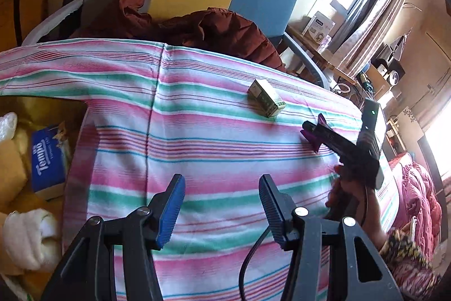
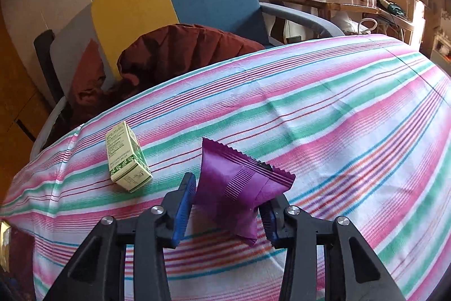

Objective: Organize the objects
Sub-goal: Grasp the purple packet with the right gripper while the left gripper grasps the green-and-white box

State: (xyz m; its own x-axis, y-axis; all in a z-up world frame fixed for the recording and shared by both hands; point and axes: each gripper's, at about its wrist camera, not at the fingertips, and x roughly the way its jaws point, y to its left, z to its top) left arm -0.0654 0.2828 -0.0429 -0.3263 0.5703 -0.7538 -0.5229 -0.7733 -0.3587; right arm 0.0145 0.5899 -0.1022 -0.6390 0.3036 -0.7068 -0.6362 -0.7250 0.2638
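Right wrist view: your right gripper (image 2: 227, 202) pinches the purple packet (image 2: 239, 185) over the striped cloth (image 2: 338, 117), a green box (image 2: 126, 157) lying just left. Your left gripper (image 1: 222, 205) hangs spread, nothing between its pads.

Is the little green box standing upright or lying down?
Lying down: the green box rests on a long side on the striped cloth.
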